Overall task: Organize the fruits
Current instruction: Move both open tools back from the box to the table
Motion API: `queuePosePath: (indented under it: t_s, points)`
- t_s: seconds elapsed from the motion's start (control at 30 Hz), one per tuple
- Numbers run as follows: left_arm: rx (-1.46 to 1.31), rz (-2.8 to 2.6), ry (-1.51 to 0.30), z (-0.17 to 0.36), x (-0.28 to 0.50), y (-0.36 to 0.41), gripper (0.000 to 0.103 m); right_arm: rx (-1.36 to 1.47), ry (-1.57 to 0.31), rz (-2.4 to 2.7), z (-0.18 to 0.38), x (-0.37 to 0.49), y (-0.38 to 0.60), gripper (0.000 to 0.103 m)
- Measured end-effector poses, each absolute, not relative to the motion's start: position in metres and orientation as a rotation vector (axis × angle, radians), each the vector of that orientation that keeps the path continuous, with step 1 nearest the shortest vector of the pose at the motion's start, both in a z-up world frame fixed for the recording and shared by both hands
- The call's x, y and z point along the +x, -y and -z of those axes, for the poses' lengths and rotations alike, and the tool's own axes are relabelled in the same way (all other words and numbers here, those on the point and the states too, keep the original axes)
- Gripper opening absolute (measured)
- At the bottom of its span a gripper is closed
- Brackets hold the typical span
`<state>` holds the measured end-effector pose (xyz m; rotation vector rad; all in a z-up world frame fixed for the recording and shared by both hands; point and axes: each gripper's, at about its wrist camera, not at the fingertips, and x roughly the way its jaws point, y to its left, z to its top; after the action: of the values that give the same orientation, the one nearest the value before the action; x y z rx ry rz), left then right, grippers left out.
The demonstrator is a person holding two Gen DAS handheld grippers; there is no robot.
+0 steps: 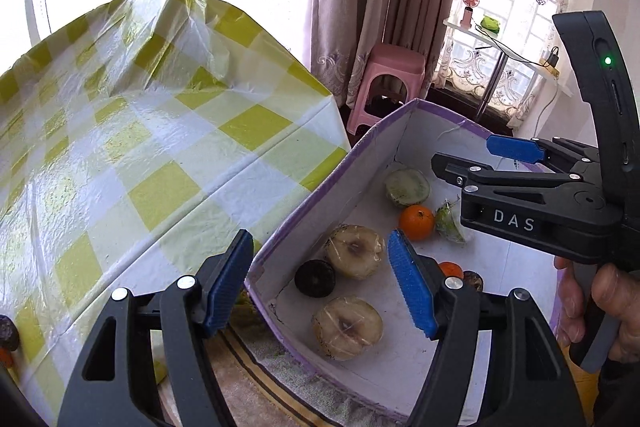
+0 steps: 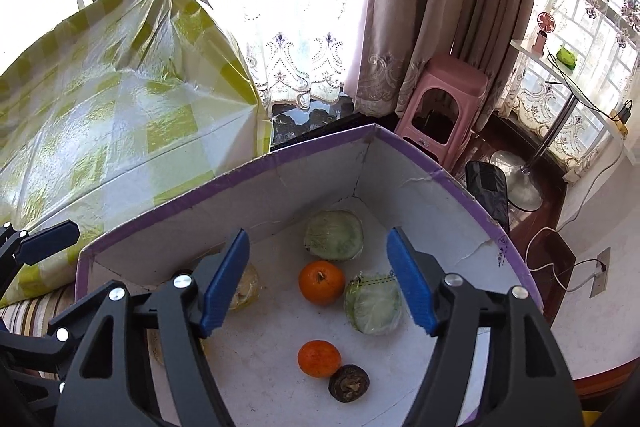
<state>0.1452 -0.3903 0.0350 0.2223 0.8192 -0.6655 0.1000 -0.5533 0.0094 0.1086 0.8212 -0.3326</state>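
A purple-rimmed cardboard box [image 1: 320, 187] [image 2: 224, 183] holds several fruits. In the left wrist view these are two wrapped pale halves [image 1: 354, 257], a dark round fruit [image 1: 315, 277], an orange [image 1: 417, 222] and a wrapped green half [image 1: 407, 187]. The right wrist view shows two oranges [image 2: 321, 281], two wrapped green pieces [image 2: 334, 235] and a dark fruit [image 2: 349, 383]. My left gripper [image 1: 320, 243] hangs open over the box's near left corner with nothing between its pads. Above the box's middle, my right gripper [image 2: 318, 235] [image 1: 464, 153] is open and holds nothing.
A table under a yellow-green checked cloth [image 1: 160, 147] lies left of the box. A dark fruit [image 1: 8, 333] sits at its near left edge. A striped cloth [image 1: 256, 375] lies under the box. Beyond are a pink stool [image 1: 396, 75], curtains and a small side table [image 2: 568, 67].
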Motion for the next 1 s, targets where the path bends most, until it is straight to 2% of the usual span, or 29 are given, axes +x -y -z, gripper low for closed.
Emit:
queuePosePath:
  t_s: [0.27, 1.0]
  points:
    - [0.119, 0.562, -0.787, -0.048, 0.139, 0.318, 0.068, 0.084, -0.776, 0.247, -0.027, 0.102, 0.509, 0.079]
    - [-0.145, 0.242, -0.799, -0.048, 0.114, 0.120, 0.068, 0.035, -0.813, -0.165, -0.018, 0.117, 0.328, 0.082]
